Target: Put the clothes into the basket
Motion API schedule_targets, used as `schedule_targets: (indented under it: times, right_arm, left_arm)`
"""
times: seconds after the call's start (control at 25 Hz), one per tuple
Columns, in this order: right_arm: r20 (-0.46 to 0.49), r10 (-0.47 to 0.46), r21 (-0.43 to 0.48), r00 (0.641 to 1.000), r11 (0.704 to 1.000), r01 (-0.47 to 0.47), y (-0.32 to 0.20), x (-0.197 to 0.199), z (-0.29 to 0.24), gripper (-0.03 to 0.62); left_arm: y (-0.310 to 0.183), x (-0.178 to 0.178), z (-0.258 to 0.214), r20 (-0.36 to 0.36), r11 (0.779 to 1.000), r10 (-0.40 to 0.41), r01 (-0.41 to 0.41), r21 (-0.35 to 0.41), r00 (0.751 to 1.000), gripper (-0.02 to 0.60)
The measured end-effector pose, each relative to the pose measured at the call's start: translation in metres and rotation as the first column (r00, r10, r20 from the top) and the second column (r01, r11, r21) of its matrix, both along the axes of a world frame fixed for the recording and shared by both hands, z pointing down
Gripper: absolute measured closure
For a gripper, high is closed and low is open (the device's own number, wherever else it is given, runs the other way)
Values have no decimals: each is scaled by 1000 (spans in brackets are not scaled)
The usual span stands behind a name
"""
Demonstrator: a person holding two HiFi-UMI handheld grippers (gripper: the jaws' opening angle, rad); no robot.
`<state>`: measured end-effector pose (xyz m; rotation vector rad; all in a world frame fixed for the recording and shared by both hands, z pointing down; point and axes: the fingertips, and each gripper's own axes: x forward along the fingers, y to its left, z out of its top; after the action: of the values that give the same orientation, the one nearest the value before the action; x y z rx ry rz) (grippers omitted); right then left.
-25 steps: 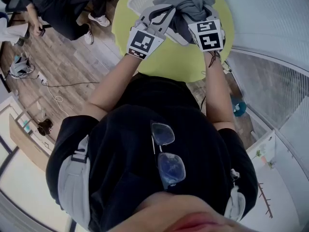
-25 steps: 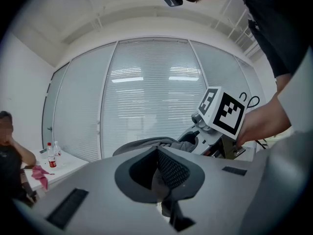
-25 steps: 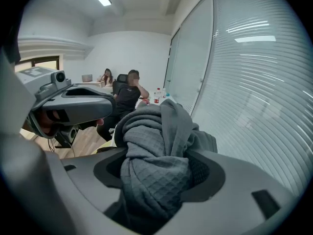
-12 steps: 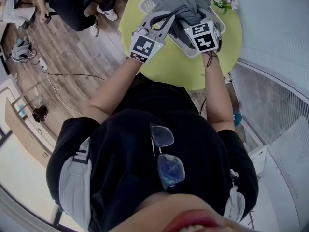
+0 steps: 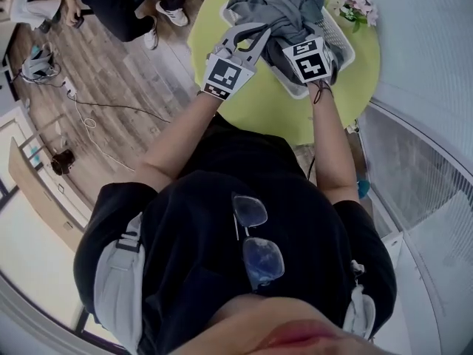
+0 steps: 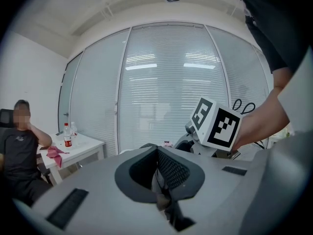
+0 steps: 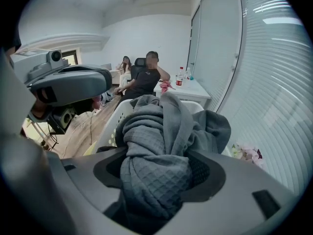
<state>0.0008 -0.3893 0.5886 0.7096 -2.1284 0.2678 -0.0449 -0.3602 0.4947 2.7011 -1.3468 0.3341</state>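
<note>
A bundle of grey clothes [image 5: 277,9] lies over the white basket [image 5: 336,39] on the round yellow-green table [image 5: 266,106]. My right gripper [image 5: 303,44] comes in from the near side and is shut on a thick twist of the grey waffle-knit cloth [image 7: 154,155]. The rest of the cloth spills ahead into the basket [image 7: 110,126]. My left gripper [image 5: 250,37] is at the bundle's left edge. Its pads [image 6: 168,168] stand together, with a thin strip of grey cloth showing between them. The right gripper's marker cube [image 6: 217,124] shows close by in the left gripper view.
A small bunch of pink flowers [image 5: 353,4] sits on the table right of the basket. People [image 5: 118,6] sit on the wooden floor side at the upper left, near cables [image 5: 89,109]. A white table with bottles [image 7: 188,87] stands by the blinds.
Both grippers have come down with the grey clothes, which now rest lower over the basket. More of the basket and the flowers has come into the head view.
</note>
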Motion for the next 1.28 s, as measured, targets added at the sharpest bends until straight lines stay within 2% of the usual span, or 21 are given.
schedule_targets:
  times: [0.44, 0.52, 0.76, 0.88, 1.04, 1.08, 1.2, 1.28]
  right_arm:
    - [-13, 25, -93, 1000, 995, -26, 1, 5, 53, 280]
    - [-21, 34, -86, 999, 996, -36, -2, 5, 59, 261]
    - [-8, 57, -56, 998, 997, -57, -13, 7, 55, 260]
    - [22, 70, -38, 997, 997, -69, -15, 9, 45, 261]
    - [123, 103, -10, 987, 995, -103, -12, 8, 18, 263]
    - [151, 115, 6, 982, 993, -117, -11, 9, 9, 273]
    - [229, 143, 64, 963, 985, -161, -9, 12, -18, 405]
    - [294, 128, 94, 947, 982, -162, -3, 9, -39, 452]
  left_arm:
    - [-3, -1, 20, 20, 999, -12, 13, -35, 1000, 571]
    - [-3, -2, 22, 24, 999, -13, 13, -37, 1000, 571]
    - [-2, -1, 27, 23, 999, -12, 13, -49, 1000, 571]
    - [0, -1, 27, 21, 999, -10, 11, -48, 1000, 571]
    - [4, 0, 19, 17, 999, -6, 6, -35, 1000, 571]
    - [5, 1, 16, 16, 1000, -4, 5, -31, 1000, 571]
    - [8, 2, 7, 7, 1000, 1, -1, -15, 1000, 571]
    - [11, 2, -2, 3, 1000, 8, -8, -1, 1000, 571]
